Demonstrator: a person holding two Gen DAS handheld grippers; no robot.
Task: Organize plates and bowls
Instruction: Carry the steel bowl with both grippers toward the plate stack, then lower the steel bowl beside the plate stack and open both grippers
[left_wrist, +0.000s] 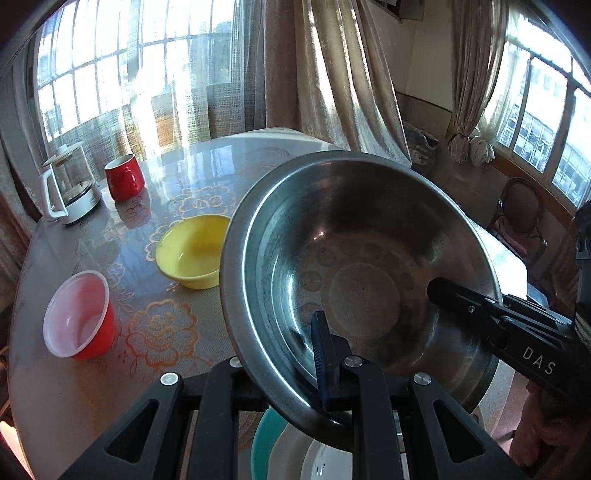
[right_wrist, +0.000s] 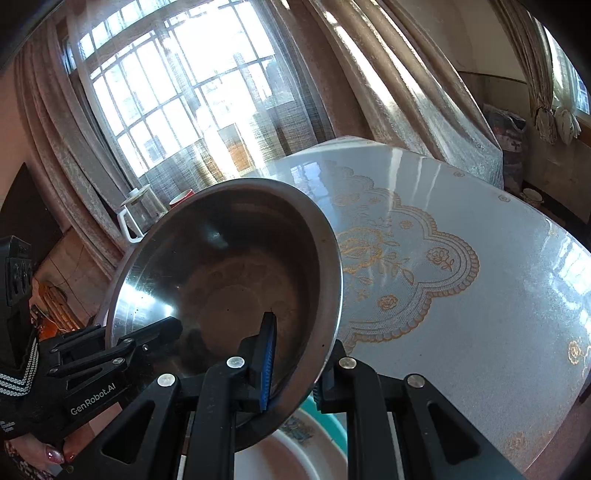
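Observation:
A large steel bowl (left_wrist: 362, 258) (right_wrist: 229, 273) hangs tilted above the table, held by both grippers. My left gripper (left_wrist: 310, 369) is shut on its near rim, the blue pad inside the bowl and the other finger hidden under it. My right gripper (right_wrist: 295, 369) is shut on the opposite rim, one finger inside and one outside. Each gripper also shows in the other's view: the right gripper (left_wrist: 443, 291) and the left gripper (right_wrist: 147, 336). Under the bowl lies a stack with a teal plate (left_wrist: 264, 435) (right_wrist: 328, 424) and a white patterned plate (right_wrist: 295, 432). A yellow bowl (left_wrist: 192, 254) sits on the table to the left.
A red plastic cup (left_wrist: 79, 317), a red mug (left_wrist: 123, 177) and a glass pot with a white handle (left_wrist: 70, 188) stand on the left part of the round table (right_wrist: 461, 277). Curtains and windows lie beyond. A chair (left_wrist: 521, 214) is at the right.

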